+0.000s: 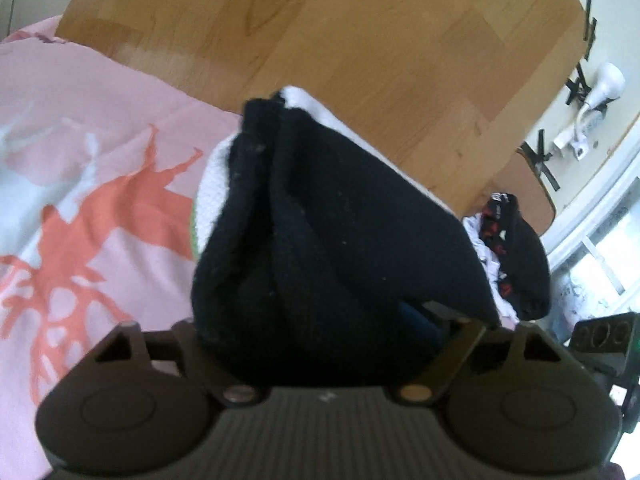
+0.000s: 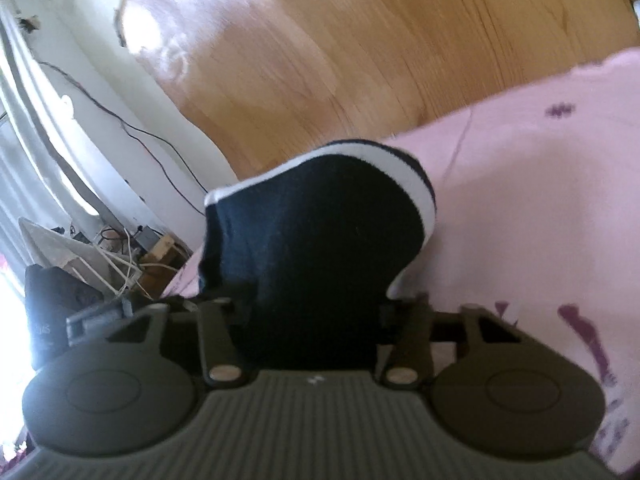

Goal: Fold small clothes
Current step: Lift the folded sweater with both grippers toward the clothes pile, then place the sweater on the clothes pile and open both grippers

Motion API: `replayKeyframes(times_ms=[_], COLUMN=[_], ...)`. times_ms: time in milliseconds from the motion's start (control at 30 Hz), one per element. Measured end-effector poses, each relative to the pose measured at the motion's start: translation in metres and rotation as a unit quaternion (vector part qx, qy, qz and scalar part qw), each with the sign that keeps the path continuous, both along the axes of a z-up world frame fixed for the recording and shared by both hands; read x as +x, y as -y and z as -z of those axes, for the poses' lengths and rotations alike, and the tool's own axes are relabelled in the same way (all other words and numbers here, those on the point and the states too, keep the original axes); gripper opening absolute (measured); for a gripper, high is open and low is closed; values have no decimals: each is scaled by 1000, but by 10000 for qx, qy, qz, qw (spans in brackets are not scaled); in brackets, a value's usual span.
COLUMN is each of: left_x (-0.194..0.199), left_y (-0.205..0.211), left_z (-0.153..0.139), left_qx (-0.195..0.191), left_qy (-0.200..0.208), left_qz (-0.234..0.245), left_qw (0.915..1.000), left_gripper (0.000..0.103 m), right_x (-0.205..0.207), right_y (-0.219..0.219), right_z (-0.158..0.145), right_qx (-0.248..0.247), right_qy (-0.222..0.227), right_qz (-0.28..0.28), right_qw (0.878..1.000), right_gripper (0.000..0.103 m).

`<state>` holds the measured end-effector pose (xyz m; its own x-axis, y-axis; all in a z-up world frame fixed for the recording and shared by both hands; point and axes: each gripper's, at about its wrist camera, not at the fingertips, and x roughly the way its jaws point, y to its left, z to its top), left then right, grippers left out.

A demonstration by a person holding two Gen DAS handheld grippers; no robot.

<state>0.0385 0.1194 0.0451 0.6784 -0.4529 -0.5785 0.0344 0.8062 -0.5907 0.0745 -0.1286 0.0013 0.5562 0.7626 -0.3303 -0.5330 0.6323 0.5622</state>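
A wooden tabletop (image 1: 360, 40) is filling the background of both views, with a pale wall and window light lying beyond its edges. A pink cloth (image 1: 80, 152) with coral and white shapes is spreading over the side of the tabletop nearest the cameras.

The left gripper (image 1: 320, 344) is pinching a black sock (image 1: 320, 220); the fabric is bunching up between the fingers and hiding their tips. Something white (image 1: 304, 100) is showing behind the sock's upper edge and along its left side, and whether it belongs to the sock cannot be told. Farther right, a dark garment with red marks (image 1: 516, 248) is lying over white fabric near the tabletop's right edge. Beyond that edge, a white object (image 1: 596, 96) is sitting against the wall among strips of black tape.

The right gripper (image 2: 312, 320) is clamping a black sock with a white band (image 2: 320, 232) along its rim. This sock is rising from between the fingers and covering their tips, and it is sitting over the edge of the pink cloth (image 2: 520, 200), with bare wood (image 2: 360, 60) beyond it. To the left, off the tabletop, a black cable (image 2: 132, 130) is running along the wall, and white cords (image 2: 124, 268) are tangling beside a dark bag (image 2: 52, 300).
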Motion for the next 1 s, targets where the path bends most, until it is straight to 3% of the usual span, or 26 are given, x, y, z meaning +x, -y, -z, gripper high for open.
replayKeyframes(times_ms=[133,300,433,467,567,633,667,700,733,767,867,933,1000], left_x=[20,82,154,176,229,258,273,281,282,282,279,269,256], left_y=[29,134,231,257,322,358,373,374,367,362,360,360,357], left_z=[-25,-84,-122,-128,-111,-76,-50,-27,-14,-7,-6,-12,-25], left_qx=[-629,-409,-331,-285,234,962,1348,1168,730,422,526,659,797], left_qy=[-30,663,1178,1312,1459,1062,655,442,391,379,563,654,695], left_qz=[355,1118,1630,1741,1746,1710,1717,1748,1621,1590,1650,1533,1337], left_qw=[9974,9907,9790,9755,9735,9748,9737,9767,9833,9856,9833,9838,9854], left_gripper=[75,74,75,79,97,92,96,99,103,103,103,103,102], right_x=[-11,3,36,49,95,140,160,168,166,162,151,147,131], right_y=[39,139,225,248,296,317,326,335,338,335,319,316,318], right_z=[-37,-94,-135,-139,-125,-94,-72,-53,-43,-41,-36,-42,-45], right_qx=[56,47,154,273,407,89,57,350,542,469,-38,-240,-76], right_qy=[687,1418,1815,1830,1463,658,258,309,611,822,1495,1633,1803], right_qz=[182,944,1721,1965,2795,3431,3606,3564,3467,3462,3520,3303,3209], right_qw=[9975,9854,9681,9629,9481,9369,9323,9332,9344,9334,9240,9293,9298], right_gripper=[43,43,43,44,45,51,51,50,50,50,57,79,91])
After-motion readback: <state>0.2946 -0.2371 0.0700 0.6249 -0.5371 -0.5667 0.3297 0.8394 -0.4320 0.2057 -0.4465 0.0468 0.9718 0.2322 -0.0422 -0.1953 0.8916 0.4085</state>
